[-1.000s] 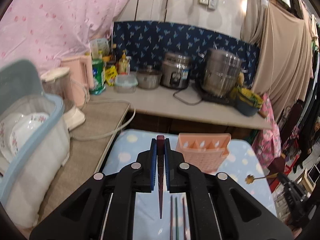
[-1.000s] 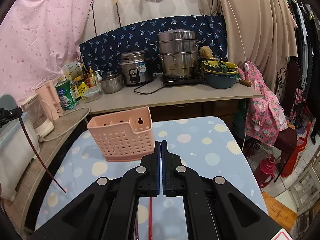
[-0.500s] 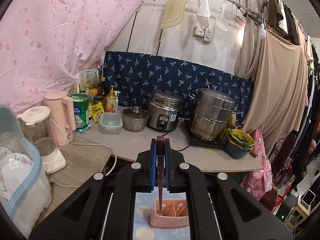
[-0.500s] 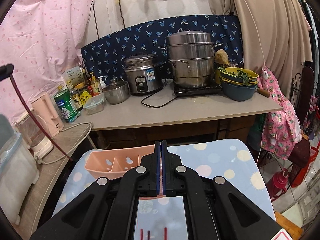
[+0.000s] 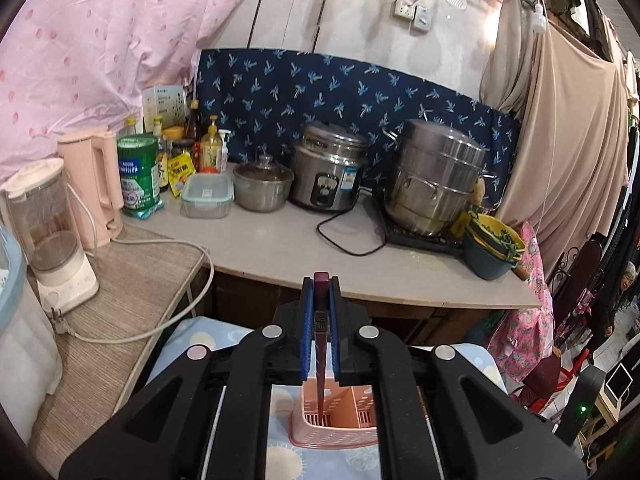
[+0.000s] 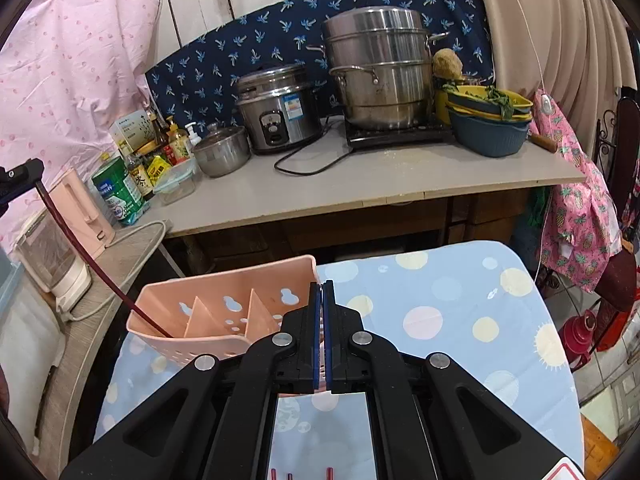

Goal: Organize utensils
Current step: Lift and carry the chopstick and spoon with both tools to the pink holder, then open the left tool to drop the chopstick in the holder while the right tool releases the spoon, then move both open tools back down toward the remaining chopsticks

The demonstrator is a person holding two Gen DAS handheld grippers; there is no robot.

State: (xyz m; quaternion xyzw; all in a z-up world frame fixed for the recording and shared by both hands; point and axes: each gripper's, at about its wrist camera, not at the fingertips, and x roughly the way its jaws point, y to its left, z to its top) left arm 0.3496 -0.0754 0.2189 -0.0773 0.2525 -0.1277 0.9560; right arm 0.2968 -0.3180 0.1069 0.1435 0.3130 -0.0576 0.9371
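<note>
Left wrist view shows the left claw [image 5: 321, 332] clenched on a dark red chopstick [image 5: 321, 364], gripped near its square top end between the blue pads [image 5: 306, 332]. The stick hangs down from the pads, and its tip is inside the leftmost compartment of the pink utensil caddy [image 5: 340, 436] that stands directly below on the blue polka-dot cloth [image 5: 280, 460]. Beyond the claw, on the far counter [image 5: 280, 244], stand a rice cooker [image 5: 326, 176], a stacked steel steamer pot [image 5: 434, 180], a small lidded pot [image 5: 262, 184] and a clear food container [image 5: 207, 194]. A pink kettle [image 5: 94, 188] and a blender [image 5: 52, 236] sit on the left.

Right wrist view has the right claw [image 6: 321, 336] pressed closed with nothing seen between its pads, hovering just near of the caddy's right end. From here the same chopstick [image 6: 100, 268] slants down from the left claw [image 6: 20, 178] at the far left edge into the caddy's [image 6: 224, 304] left compartment; the two compartments to its right look bare. At the bottom edge, the ends of three more chopsticks [image 6: 329, 473] lie on the cloth [image 6: 440, 300] under the right claw.
</note>
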